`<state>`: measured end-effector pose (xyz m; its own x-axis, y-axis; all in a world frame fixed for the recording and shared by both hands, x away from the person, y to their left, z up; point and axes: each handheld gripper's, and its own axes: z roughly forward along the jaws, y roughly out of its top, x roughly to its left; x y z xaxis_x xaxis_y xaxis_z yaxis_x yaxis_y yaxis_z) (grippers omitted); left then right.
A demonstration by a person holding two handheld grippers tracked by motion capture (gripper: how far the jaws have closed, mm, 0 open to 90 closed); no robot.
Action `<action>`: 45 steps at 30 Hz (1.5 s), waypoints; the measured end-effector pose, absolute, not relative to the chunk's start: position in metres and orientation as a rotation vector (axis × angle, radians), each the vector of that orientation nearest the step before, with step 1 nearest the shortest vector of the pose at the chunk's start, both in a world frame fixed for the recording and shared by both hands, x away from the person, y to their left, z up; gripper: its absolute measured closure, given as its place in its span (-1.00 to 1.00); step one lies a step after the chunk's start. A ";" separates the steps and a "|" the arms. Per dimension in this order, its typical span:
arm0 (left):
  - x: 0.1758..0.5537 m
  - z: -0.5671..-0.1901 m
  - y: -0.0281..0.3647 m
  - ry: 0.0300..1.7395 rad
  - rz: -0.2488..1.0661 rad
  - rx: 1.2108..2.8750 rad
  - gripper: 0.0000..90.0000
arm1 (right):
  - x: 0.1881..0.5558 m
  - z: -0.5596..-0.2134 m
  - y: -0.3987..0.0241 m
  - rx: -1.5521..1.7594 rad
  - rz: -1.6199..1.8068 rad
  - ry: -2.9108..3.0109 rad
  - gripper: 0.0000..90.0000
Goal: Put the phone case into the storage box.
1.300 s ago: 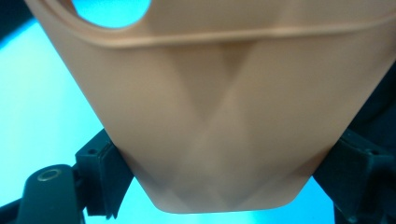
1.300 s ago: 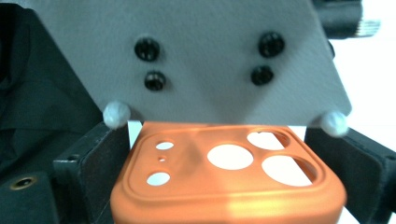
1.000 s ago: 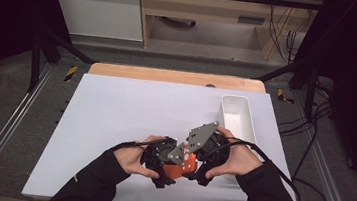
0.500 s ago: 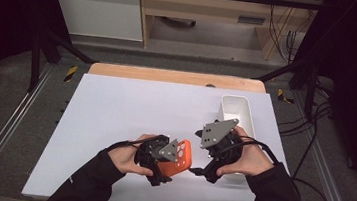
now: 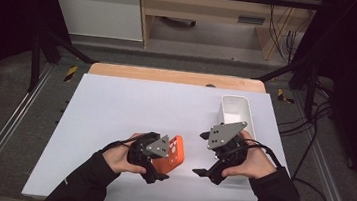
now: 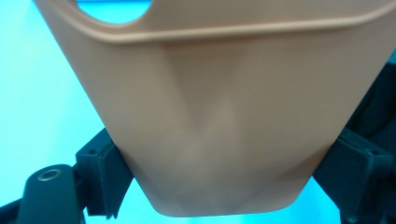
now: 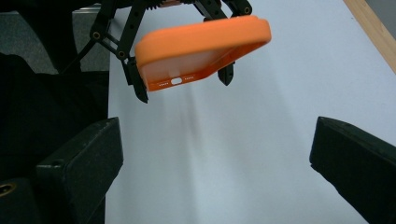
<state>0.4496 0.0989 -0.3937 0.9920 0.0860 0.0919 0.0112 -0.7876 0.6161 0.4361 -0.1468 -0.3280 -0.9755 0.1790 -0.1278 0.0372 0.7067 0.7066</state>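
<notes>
An orange phone case (image 5: 173, 155) hangs just above the white table, held by its end in my left gripper (image 5: 158, 165), which is shut on it. In the left gripper view the case (image 6: 219, 116) sits wedged between the two black jaws of the left gripper (image 6: 224, 172). My right gripper (image 5: 206, 174) is a short way to the right of the case, apart from it. Its jaws have just been opening, and nothing is between them. The right gripper view looks past its own open gripper (image 7: 215, 154) at the case (image 7: 201, 46), tilted, with the port cut-outs facing it.
A white oblong tray (image 5: 236, 109) stands on the table at the right, just beyond my right hand. The white sheet (image 5: 115, 109) covers the table, with a wooden strip (image 5: 169, 76) along its far edge. Cables trail off to the right.
The two grippers were together on the case. The right one has let go and drawn off to the right, while the left one shifted slightly left with the case.
</notes>
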 end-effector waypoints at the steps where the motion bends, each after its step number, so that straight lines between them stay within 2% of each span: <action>1: 0.450 -0.395 0.101 0.069 0.147 2.460 -0.68 | 0.437 -0.330 -0.148 0.180 1.141 2.723 -0.93; 24: 0.450 -0.402 0.107 0.062 0.135 2.345 -0.68 | 0.437 -0.353 -0.157 0.230 1.291 2.697 -0.94; 45: 0.452 -0.396 0.103 0.044 0.125 2.236 -0.68 | 0.435 -0.355 -0.150 0.195 1.385 2.682 -0.93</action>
